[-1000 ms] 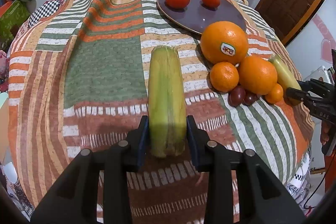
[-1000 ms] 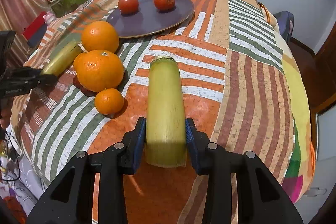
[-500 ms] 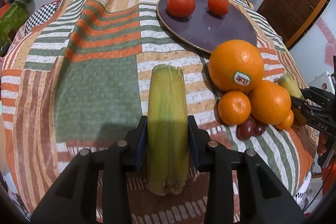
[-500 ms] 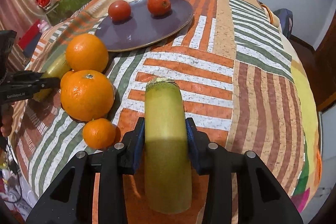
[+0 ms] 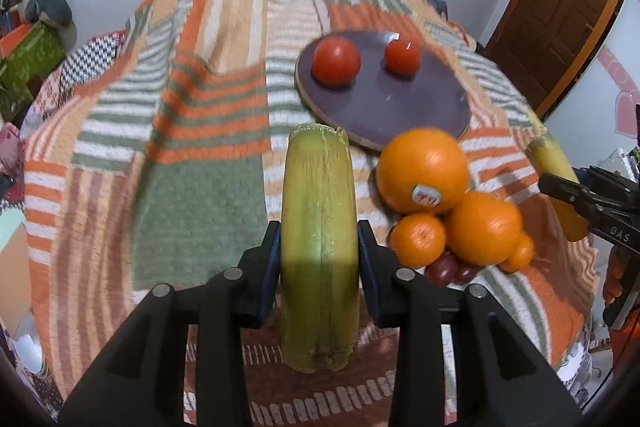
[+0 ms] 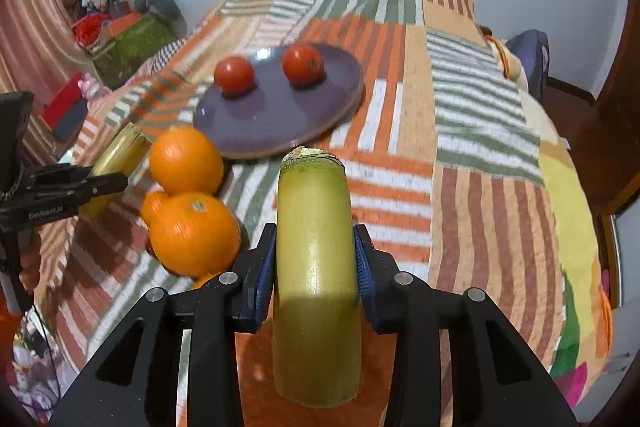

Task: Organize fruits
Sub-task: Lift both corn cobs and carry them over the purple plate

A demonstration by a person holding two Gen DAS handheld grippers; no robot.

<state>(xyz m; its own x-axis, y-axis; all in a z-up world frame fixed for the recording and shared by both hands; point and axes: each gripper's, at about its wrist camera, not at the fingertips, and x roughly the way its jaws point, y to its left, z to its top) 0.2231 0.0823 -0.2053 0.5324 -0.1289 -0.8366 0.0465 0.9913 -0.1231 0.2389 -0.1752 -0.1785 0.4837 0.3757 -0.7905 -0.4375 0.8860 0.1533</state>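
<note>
Left wrist view: the left gripper is clamped on a yellow-green corn cob in its husk, blue pads pressed to both sides; the cob is a ribbed, fibrous cylinder with a ragged cut tip pointing away from the claw and a flat cut butt toward the camera. Ahead and right of the claw lies a round, glossy purple plate with two smooth red tomatoes on it; nearer, just right of the claw, a cluster of dimpled oranges, the largest orange bearing an oval sticker whose print is too blurred to read; dark grapes peek out beneath the cluster. Far right, the right gripper shows the letters "DAS" on its black body and grasps a second corn cob. All rests on a woven patchwork blanket of orange, green and white stripes.

Right wrist view: the right gripper is closed on its smooth, waxy second corn cob, frayed tip forward. Ahead and slightly left sits the purple plate with the tomatoes; left of the claw, the oranges touch one another. Far left, the left gripper reads "GenRobot.AI" and pinches the first cob.
</note>
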